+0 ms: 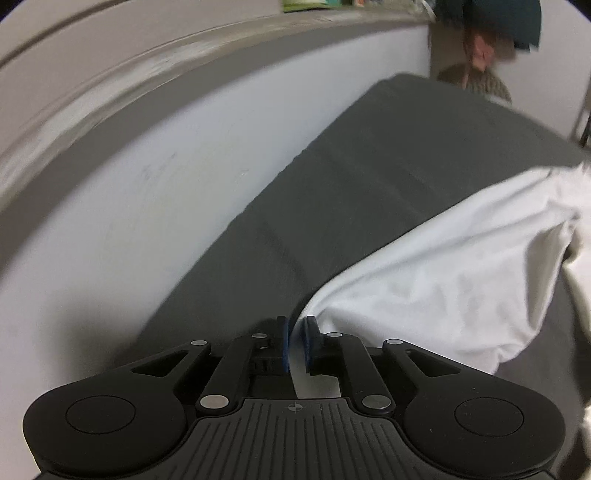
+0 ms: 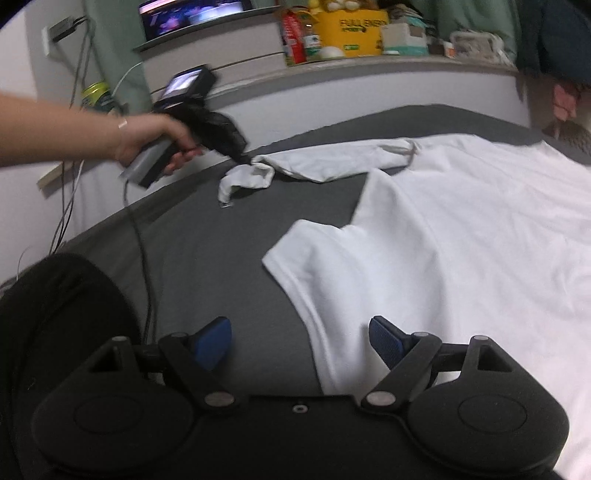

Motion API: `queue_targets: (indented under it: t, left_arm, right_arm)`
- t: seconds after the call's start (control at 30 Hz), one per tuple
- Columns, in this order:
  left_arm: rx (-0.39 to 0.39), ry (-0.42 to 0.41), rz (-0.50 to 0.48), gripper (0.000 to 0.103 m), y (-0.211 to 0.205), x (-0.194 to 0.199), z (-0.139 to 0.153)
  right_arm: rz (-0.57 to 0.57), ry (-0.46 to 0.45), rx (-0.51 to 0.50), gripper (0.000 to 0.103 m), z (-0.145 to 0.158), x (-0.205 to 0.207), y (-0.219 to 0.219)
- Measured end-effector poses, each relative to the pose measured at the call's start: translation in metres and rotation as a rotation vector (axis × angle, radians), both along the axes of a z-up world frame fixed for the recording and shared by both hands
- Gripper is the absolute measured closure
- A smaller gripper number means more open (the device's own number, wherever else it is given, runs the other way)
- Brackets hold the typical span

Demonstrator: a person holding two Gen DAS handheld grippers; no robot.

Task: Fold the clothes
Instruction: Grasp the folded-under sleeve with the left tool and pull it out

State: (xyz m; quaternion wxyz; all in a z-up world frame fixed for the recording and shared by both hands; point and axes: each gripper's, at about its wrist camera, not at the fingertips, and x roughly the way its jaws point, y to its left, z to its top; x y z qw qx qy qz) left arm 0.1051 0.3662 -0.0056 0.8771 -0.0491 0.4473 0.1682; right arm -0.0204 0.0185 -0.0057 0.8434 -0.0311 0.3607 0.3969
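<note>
The left wrist view is giving us the close-up: the left gripper (image 1: 295, 341) is clamping its blue pads (image 1: 283, 343) on an edge of the white shirt (image 1: 443, 280), jaws nearly together with only fabric between them. The cloth is running away to the right in a rumpled, lifted fold over the dark grey bed sheet (image 1: 332, 192), with a pale wall (image 1: 147, 184) curving past on the left.

The right wrist view is showing what that one cannot: the whole garment. The white shirt (image 2: 461, 240) is lying spread across the dark grey bed sheet (image 2: 207, 251), filling the right side, its near sleeve (image 2: 314, 251) lying flat and pointing left. The far sleeve (image 2: 295, 166) is stretching out to the left, its cuff bunching where the left gripper (image 2: 240, 155), blurred here, is pinching it, with the person's hand (image 2: 155, 144) wrapping the handle.

The right gripper (image 2: 299, 339) is hovering over the shirt's near edge with jaws standing wide apart, gripping nothing; the left pad is over bare sheet, the right pad over white cloth.

A cluttered shelf (image 2: 332, 62) is running along the far wall, with a yellow box (image 2: 351, 33) on it.
</note>
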Motion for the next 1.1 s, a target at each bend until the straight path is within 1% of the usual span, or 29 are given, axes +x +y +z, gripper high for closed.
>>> queue_targets:
  t: [0.07,0.17,0.27,0.33,0.37,0.4,0.57,0.67,0.77,0.87,0.97,1.1]
  left_arm:
    - [-0.04,-0.021,-0.008,0.095,0.005,-0.014,0.0]
    - [-0.08,-0.047,-0.039,0.094,0.008,-0.035,0.0]
    - [-0.134,-0.071,-0.035,0.094,0.006,-0.052,-0.001]
    - [-0.154,-0.091,-0.018,0.094,0.009,-0.062,-0.004]
    - [-0.165,-0.098,-0.008,0.094,0.009,-0.064,-0.007]
    - [-0.177,-0.1,0.001,0.094,-0.001,-0.061,-0.017]
    - [-0.271,-0.133,0.025,0.094,-0.004,-0.061,-0.026]
    - [-0.278,-0.093,0.027,0.094,-0.006,-0.055,-0.034]
    - [-0.238,-0.072,0.002,0.094,-0.011,-0.05,-0.03]
    - [-0.222,-0.039,0.012,0.094,-0.013,-0.044,-0.025]
    - [-0.232,-0.007,0.049,0.094,-0.014,-0.036,-0.023]
    - [-0.223,0.024,0.068,0.094,-0.018,-0.029,-0.022]
  right_arm:
    - [-0.018,0.016,0.009,0.021,-0.001,0.003,-0.003]
    - [-0.054,0.035,0.023,0.021,-0.002,0.007,-0.009]
    - [-0.072,0.042,0.034,0.021,-0.001,0.009,-0.011]
    - [-0.073,0.04,0.036,0.021,-0.001,0.008,-0.012]
    - [-0.071,0.04,0.035,0.021,-0.001,0.007,-0.011]
    - [-0.069,0.039,0.033,0.021,-0.002,0.007,-0.01]
    - [-0.065,0.041,0.031,0.021,-0.003,0.007,-0.009]
    - [-0.065,0.044,0.029,0.021,-0.004,0.007,-0.009]
    - [-0.072,0.053,0.032,0.021,-0.005,0.009,-0.01]
    - [-0.076,0.062,0.035,0.021,-0.007,0.011,-0.01]
    - [-0.077,0.066,0.036,0.021,-0.008,0.011,-0.01]
    - [-0.076,0.067,0.037,0.021,-0.008,0.011,-0.01]
